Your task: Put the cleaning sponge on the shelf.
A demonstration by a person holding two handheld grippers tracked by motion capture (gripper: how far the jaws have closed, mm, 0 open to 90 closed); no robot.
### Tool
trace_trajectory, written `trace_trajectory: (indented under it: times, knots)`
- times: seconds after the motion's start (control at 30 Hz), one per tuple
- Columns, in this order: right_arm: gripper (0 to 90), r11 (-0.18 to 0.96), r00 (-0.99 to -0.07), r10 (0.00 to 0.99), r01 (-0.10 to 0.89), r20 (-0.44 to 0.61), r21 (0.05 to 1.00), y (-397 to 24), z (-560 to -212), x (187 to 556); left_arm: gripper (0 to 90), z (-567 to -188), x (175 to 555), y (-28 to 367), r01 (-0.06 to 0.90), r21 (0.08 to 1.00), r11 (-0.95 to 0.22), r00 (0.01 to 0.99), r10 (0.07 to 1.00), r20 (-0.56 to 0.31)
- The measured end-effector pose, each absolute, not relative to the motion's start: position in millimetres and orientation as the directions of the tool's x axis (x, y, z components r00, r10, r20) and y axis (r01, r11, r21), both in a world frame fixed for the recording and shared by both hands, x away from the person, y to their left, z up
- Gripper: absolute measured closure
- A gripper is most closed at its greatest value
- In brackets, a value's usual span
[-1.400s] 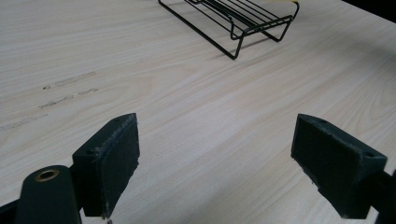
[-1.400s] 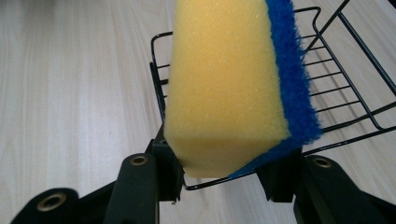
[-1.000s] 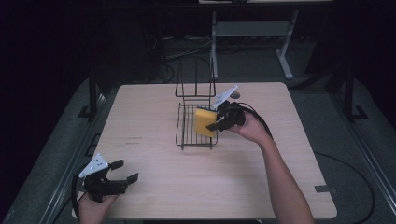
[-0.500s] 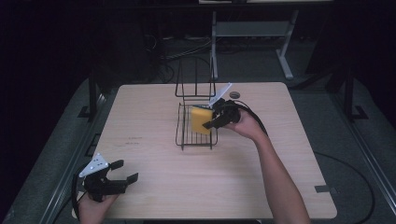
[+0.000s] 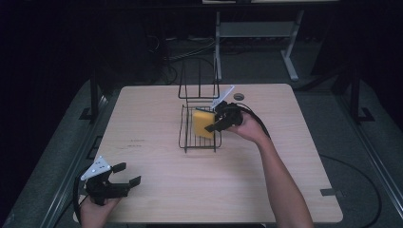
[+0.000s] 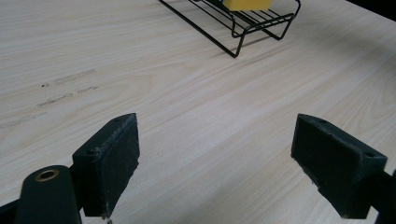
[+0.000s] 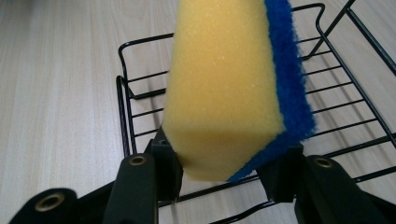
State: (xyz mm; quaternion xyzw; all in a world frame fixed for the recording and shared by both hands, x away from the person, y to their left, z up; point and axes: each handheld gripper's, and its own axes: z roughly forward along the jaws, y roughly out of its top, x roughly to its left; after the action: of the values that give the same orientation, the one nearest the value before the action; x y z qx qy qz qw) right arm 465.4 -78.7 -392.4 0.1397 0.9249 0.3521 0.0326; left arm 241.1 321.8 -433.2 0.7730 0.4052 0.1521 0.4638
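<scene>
A yellow sponge with a blue scouring side is clamped between the jaws of my right gripper, just above the floor of a black wire rack. From above, the sponge hangs over the rack at the table's middle, and the right gripper reaches in from the rack's right side. My left gripper rests at the front left corner of the table, its jaws wide apart over bare wood. In the left gripper view the rack lies far ahead.
The rack has a tall wire back on its far side. A small round dark grommet sits near the table's far edge. The pale wooden table is dark all round its edges, with a metal stand behind it.
The right gripper has carried the sponge slightly left and lower, further over the rack. The left gripper has stayed still.
</scene>
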Motion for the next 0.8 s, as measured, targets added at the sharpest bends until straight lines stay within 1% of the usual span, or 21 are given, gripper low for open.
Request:
trace_trajectory:
  times: [0.13, 0.8]
  knots:
    - [54.6, 0.716, -0.960, 0.278, 0.232, 0.036, 0.658, -78.6, -392.9, 465.2, 14.6, -433.3, 241.6, 321.5, 0.484, 0.841, -0.242, 0.626, 0.767, -0.140]
    - [42.2, 0.723, -0.952, 0.303, 0.256, 0.038, 0.642, -81.4, -393.3, 464.1, 14.7, -432.9, 242.3, 320.6, 0.483, 0.841, -0.245, 0.628, 0.766, -0.138]
